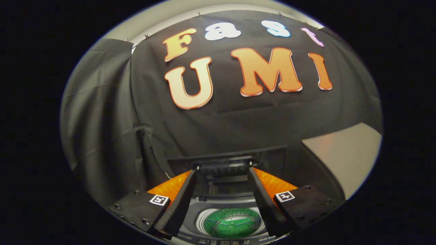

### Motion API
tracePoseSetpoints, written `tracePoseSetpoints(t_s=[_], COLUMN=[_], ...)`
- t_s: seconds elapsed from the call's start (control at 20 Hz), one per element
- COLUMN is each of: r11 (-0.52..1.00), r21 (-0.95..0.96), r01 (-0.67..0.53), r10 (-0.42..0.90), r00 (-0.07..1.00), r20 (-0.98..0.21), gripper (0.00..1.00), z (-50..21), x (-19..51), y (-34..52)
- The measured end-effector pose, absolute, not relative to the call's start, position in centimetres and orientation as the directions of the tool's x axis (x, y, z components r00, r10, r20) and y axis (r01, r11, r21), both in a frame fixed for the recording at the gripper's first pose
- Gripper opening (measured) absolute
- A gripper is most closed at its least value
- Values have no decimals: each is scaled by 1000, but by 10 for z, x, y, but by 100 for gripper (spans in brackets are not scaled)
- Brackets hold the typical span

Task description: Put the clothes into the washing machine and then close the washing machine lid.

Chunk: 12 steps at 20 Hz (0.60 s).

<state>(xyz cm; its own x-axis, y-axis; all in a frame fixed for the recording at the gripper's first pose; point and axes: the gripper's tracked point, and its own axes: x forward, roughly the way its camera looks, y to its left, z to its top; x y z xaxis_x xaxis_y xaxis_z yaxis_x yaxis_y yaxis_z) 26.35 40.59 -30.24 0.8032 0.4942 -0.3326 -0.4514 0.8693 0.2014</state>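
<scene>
I look down on a small top-loading washing machine [218,200] with a grey top. Its round drum [233,223] is open and looks green inside; I cannot tell whether cloth lies in it. The dark lid [224,168] stands raised at the back of the opening, its ribbed upper edge facing me. My gripper [223,167] hangs above the drum, its fingers spread wide. The two fingertips [195,169] flank the lid's upper edge, one at each end. Whether they touch it I cannot tell. Nothing else is between them.
The booth's black cloth wall [221,126] hangs close behind the machine and wraps round to the left. A pale surface [344,153] shows to the right of the machine, beyond the cloth.
</scene>
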Motion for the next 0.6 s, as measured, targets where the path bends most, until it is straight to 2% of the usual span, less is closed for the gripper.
tracePoseSetpoints(t_s=[0.25, 0.6], r11=[871, 917], r21=[190, 107], r01=[-453, -383], r10=[491, 393], r00=[812, 827], r20=[-314, -402], gripper=[98, 98], z=[-252, -287], x=[325, 417], y=[405, 389])
